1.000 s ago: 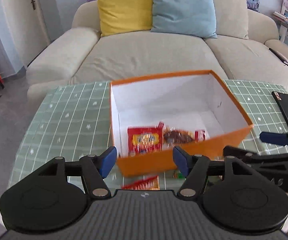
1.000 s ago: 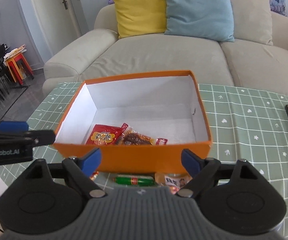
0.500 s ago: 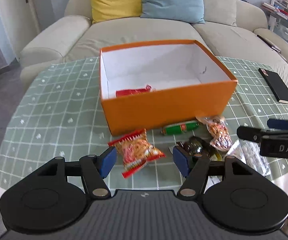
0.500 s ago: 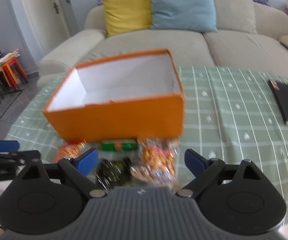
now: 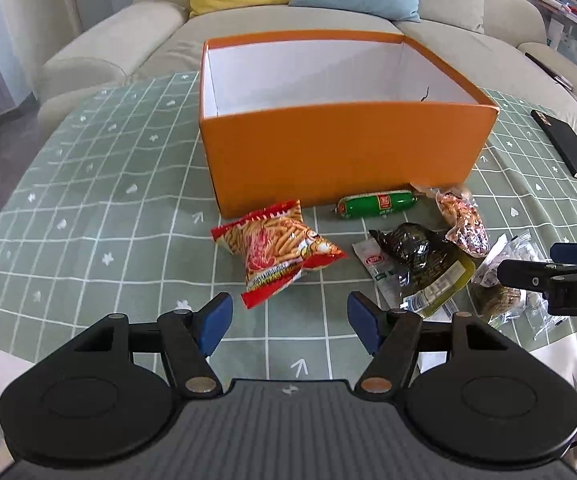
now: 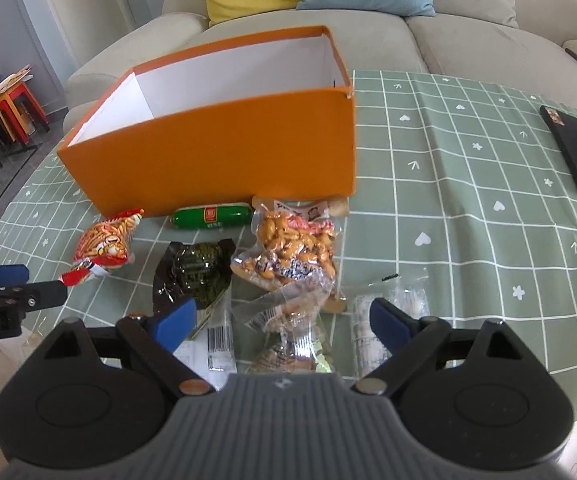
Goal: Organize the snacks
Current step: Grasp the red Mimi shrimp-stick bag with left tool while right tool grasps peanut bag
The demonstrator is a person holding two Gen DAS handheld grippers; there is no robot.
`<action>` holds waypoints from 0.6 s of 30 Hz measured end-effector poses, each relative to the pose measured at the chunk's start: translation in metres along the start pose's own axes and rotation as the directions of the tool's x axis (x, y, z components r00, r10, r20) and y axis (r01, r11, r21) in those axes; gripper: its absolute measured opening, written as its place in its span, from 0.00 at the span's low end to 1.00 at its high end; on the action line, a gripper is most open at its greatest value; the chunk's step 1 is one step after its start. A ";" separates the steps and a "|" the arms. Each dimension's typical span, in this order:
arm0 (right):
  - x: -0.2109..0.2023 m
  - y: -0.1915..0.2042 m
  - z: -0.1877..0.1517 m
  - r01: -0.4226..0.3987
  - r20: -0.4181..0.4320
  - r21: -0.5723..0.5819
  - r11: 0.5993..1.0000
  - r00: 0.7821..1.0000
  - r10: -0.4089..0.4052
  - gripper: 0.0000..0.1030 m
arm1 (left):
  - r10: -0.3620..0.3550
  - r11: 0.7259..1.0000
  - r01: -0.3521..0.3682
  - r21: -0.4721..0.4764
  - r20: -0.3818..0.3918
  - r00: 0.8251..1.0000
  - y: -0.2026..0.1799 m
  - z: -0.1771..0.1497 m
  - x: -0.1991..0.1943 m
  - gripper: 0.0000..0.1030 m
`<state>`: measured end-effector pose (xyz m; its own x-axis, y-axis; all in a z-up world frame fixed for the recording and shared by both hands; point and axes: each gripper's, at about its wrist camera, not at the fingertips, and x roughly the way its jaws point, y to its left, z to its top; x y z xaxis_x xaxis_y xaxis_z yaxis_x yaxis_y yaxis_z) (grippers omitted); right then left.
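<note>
An orange box (image 5: 348, 148) (image 6: 228, 152) with white inside walls stands on the green checked cloth. In front of it lie loose snacks: a red chip bag (image 5: 276, 252) (image 6: 106, 244), a green sausage (image 5: 376, 205) (image 6: 212, 216), a dark green pack (image 5: 416, 248) (image 6: 196, 268), a peanut bag (image 5: 462, 220) (image 6: 296, 252) and clear packs (image 6: 288, 320). My left gripper (image 5: 289, 320) hangs open just short of the chip bag. Above the clear packs, my right gripper (image 6: 284, 320) is open and holds nothing. The box's front wall hides its floor.
A black notebook (image 6: 576, 152) (image 5: 568, 148) lies on the cloth at the right. A beige sofa (image 5: 128, 40) with yellow and blue cushions stands behind the table. The near table edge runs just below both grippers. Stools and chairs (image 6: 16, 100) stand at the far left.
Both grippers sank and drew back from above the box toward the near table edge. The loose snacks in front of the box came into view, and the snacks inside it dropped out of sight.
</note>
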<state>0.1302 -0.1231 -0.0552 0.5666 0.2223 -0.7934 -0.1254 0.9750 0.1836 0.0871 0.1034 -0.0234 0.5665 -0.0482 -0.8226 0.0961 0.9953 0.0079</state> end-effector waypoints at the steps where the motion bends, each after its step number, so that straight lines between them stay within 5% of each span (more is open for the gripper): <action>1: 0.001 0.001 0.000 -0.002 -0.003 -0.002 1.000 1.000 0.002 0.88 | -0.001 1.000 0.001 -0.001 0.001 1.000 0.001 -0.001 0.001 0.76; 9: 0.011 0.008 -0.002 -0.017 -0.024 -0.035 0.999 1.000 0.016 0.88 | 0.062 0.997 -0.063 0.051 0.021 0.998 0.005 0.003 0.014 0.77; 18: 0.014 -0.007 0.014 -0.026 0.010 0.028 0.999 1.000 0.026 0.88 | -0.056 0.986 0.056 -0.157 0.005 0.998 0.028 0.009 0.023 0.82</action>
<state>0.1507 -0.1267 -0.0592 0.5716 0.2476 -0.7823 -0.1175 0.9683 0.2206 0.1100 0.1296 -0.0367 0.5641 -0.1041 -0.8191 -0.0017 0.9919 -0.1272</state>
